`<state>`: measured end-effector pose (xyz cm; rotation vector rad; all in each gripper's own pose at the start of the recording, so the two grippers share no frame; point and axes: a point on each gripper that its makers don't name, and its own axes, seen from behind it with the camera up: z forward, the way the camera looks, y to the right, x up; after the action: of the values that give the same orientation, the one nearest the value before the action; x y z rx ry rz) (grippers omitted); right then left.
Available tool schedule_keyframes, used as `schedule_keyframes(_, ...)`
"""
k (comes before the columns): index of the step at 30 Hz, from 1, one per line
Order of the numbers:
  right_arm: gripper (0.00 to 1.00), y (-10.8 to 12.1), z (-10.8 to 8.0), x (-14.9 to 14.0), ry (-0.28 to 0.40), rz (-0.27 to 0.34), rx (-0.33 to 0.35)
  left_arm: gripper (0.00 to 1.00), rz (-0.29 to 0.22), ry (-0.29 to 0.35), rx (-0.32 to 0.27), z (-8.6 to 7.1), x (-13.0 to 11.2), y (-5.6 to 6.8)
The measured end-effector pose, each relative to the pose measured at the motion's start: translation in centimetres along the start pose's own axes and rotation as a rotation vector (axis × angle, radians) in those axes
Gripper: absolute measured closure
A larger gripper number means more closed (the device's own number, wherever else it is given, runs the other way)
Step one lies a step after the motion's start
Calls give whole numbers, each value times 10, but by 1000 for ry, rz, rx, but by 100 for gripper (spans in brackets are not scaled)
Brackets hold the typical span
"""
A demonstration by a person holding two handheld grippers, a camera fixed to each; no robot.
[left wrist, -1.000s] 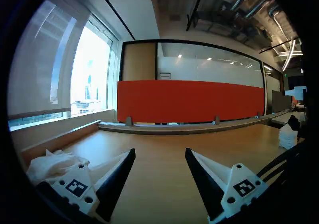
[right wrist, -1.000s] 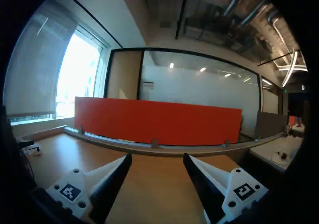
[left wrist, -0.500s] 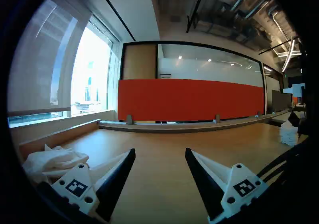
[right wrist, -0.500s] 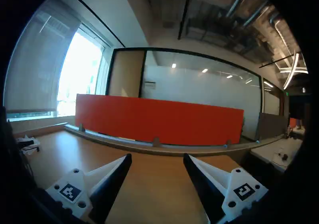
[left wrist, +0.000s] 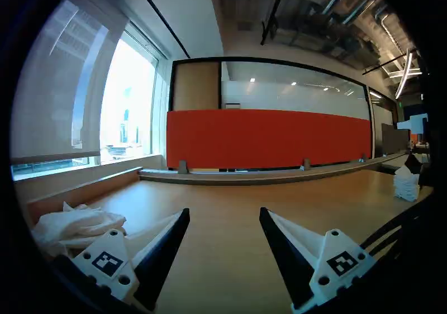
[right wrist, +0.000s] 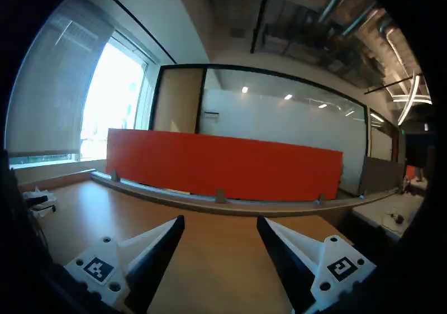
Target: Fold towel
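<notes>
A crumpled white towel [left wrist: 75, 227] lies on the wooden table [left wrist: 234, 202] at the far left of the left gripper view, just beyond that gripper's left finger. My left gripper [left wrist: 223, 224] hovers open over the table with nothing between its fingers. A stack of folded white towels [left wrist: 407, 184] sits at the right edge of the same view. In the right gripper view my right gripper [right wrist: 219, 230] is open and empty above the wooden table [right wrist: 218, 258]. A bit of white cloth [right wrist: 39, 196] shows at its far left.
An orange divider panel [left wrist: 268, 141] stands along the table's far edge, also seen as the orange panel [right wrist: 223, 166] in the right gripper view. A window [left wrist: 125, 118] and a low ledge run along the left. Another desk [right wrist: 391, 210] stands at the right.
Both views have shifted only slightly: the divider and the crumpled towel sit a little differently in frame. Both grippers stay open and empty.
</notes>
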<state>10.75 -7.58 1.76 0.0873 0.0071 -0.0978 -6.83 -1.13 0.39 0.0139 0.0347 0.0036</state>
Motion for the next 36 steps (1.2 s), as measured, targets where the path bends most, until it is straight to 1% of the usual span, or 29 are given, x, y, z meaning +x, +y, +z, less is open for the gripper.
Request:
schedule_keyframes(6, 0, -2, 0, 2, 7, -3, 6, 8, 3, -1, -3, 0, 0, 1)
schedule_keyframes(12, 0, 3, 0, 10, 23, 7, 3, 7, 5, -1, -3, 0, 0, 1)
schedule_keyframes(21, 0, 22, -3, 7, 30, 7, -11, 7, 5, -1, -3, 1, 0, 1)
schedule_keyframes(24, 0, 31, -6, 1, 31, 18, -23, 7, 5, -2, -3, 1, 0, 2)
schedule_keyframes(30, 0, 44, -12, -21, 27, 51, -37, 7, 5, -1, -3, 0, -1, 2)
schedule_keyframes(36, 0, 52, -17, -44, 41, 64, -42, 7, 5, -1, -3, 1, -1, 2)
